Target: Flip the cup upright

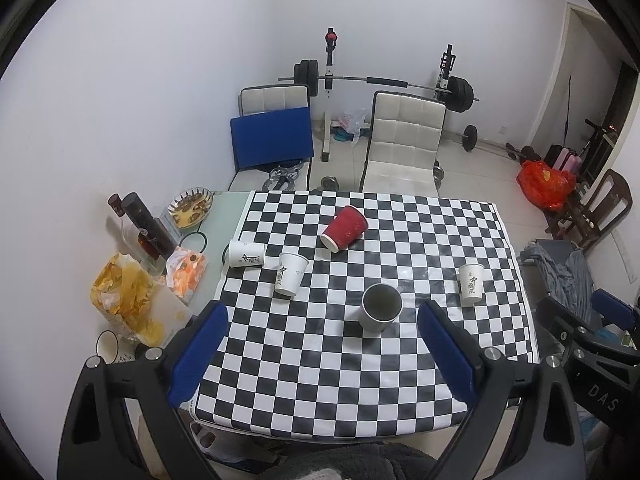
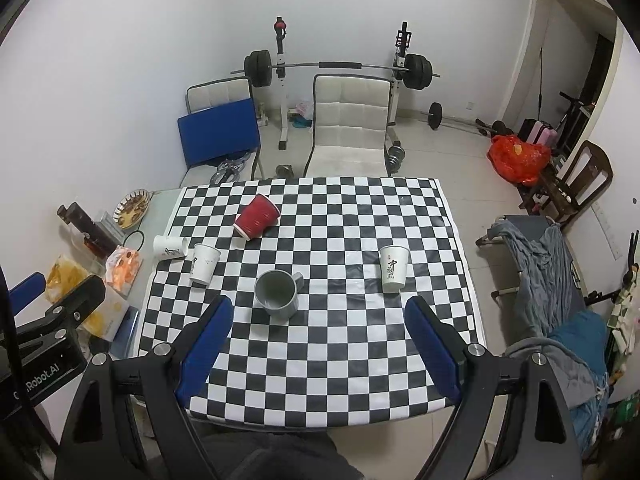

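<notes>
A red paper cup [image 1: 345, 228] [image 2: 256, 216] lies on its side on the checkered cloth [image 1: 360, 380], mouth toward the near left. A white paper cup [image 1: 245, 254] [image 2: 170, 247] lies on its side at the cloth's left edge. Two white paper cups stand upright, one at left [image 1: 291, 274] [image 2: 204, 263] and one at right [image 1: 471, 283] [image 2: 393, 268]. A grey mug [image 1: 380, 307] [image 2: 277, 293] stands upright in the middle. My left gripper [image 1: 322, 314] and right gripper [image 2: 318, 312] are open and empty, above the near part of the table.
Bottles [image 1: 144, 224], a snack dish [image 1: 190, 207], snack bags [image 1: 124, 292] and a bowl [image 1: 107, 346] crowd the table's left strip. Two chairs [image 2: 348, 120] and a barbell rack [image 2: 340, 66] stand behind. A cot with clothes [image 2: 552, 264] is to the right.
</notes>
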Demonstrator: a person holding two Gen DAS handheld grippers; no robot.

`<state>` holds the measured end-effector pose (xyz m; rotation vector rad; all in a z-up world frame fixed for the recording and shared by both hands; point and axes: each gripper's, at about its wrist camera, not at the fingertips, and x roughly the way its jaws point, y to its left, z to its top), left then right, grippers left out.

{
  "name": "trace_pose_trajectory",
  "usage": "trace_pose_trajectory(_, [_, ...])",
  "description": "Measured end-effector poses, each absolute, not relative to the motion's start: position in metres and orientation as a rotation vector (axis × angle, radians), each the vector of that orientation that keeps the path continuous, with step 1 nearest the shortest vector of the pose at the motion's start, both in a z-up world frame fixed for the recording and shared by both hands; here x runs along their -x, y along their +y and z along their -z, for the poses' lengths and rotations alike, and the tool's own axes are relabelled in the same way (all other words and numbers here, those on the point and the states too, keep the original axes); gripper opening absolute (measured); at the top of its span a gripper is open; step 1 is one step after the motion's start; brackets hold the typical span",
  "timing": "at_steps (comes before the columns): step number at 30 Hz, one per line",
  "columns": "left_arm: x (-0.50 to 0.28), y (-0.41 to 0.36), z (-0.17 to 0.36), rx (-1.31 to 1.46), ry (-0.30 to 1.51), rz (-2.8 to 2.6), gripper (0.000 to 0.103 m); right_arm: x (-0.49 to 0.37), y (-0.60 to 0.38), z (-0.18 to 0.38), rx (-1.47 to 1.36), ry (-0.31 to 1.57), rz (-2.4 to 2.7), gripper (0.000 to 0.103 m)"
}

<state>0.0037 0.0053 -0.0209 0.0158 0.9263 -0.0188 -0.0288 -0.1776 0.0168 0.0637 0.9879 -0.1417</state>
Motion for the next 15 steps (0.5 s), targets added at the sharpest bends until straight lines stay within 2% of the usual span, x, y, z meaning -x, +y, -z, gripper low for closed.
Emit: trace_pose_trajectory(15, [-0.0039,0.0069,0.0178,-0.024,0.918,0.01,0.097,0.0323,-0.1835,-0.0214,-0.075,0.977,0.146,0.09])
